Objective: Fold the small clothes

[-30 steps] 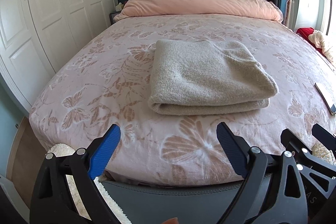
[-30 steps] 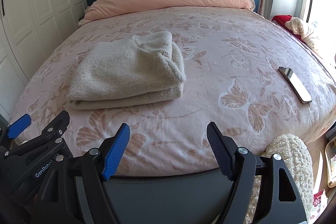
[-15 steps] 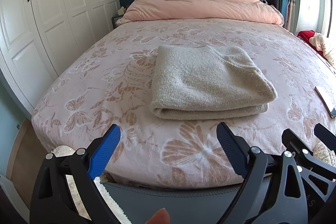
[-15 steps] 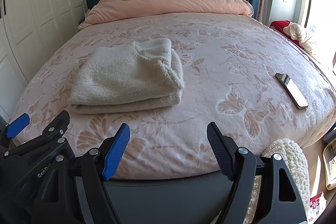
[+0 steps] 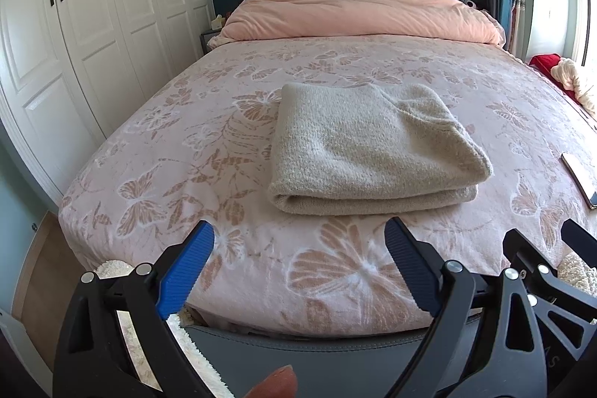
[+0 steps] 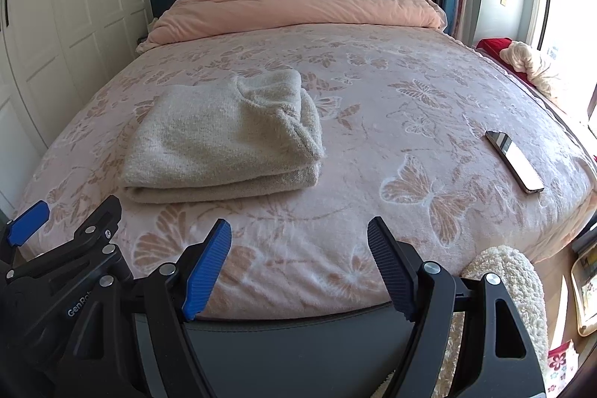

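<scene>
A beige knitted sweater [image 5: 365,148] lies folded in a neat rectangle on the pink butterfly bedspread [image 5: 194,144]; it also shows in the right wrist view [image 6: 224,140]. My left gripper [image 5: 298,267] is open and empty, held back over the foot of the bed, well short of the sweater. My right gripper [image 6: 298,263] is open and empty too, beside the left one, whose body [image 6: 63,271] shows at lower left. The right gripper's body [image 5: 552,286] shows at the lower right of the left wrist view.
A phone [image 6: 515,161] lies on the bedspread to the right of the sweater. A pink duvet [image 5: 358,13] is bunched at the headboard. White wardrobes [image 5: 74,36] line the left wall. A fluffy white rug [image 6: 507,290] lies beside the bed's foot.
Both grippers have drawn back and tilted slightly, so the bed and the sweater sit lower and farther in both views. The sweater has not moved.
</scene>
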`<action>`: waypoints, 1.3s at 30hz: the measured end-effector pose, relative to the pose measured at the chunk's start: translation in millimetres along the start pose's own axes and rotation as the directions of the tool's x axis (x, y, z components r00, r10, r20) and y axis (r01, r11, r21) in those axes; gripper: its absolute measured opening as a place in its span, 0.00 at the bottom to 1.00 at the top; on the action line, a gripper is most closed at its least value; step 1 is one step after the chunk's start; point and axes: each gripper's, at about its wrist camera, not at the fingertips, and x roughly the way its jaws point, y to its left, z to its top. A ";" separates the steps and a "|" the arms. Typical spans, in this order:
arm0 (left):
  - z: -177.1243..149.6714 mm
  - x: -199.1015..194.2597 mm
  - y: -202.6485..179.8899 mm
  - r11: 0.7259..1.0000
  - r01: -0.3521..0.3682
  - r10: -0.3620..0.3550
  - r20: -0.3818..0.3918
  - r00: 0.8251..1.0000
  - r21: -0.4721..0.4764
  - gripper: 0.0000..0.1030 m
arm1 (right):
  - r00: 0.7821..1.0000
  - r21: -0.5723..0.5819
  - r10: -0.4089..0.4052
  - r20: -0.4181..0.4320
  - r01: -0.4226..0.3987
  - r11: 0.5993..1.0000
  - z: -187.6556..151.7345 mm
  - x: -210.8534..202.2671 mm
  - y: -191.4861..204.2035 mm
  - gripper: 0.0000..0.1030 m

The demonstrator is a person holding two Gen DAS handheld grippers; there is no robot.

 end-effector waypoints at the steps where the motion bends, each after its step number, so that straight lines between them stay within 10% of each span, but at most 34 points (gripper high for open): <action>1: -0.1 -0.3 0.0 1.000 -0.001 0.001 0.000 1.000 0.000 0.88 | 1.000 -0.001 -0.001 0.000 0.001 1.000 0.0 -0.2 0.3 0.71; 39: -4.3 -0.8 1.7 1.000 -0.011 0.011 -0.003 1.000 0.002 0.87 | 1.000 0.000 -0.002 -0.003 0.002 1.000 -2.0 0.9 1.0 0.71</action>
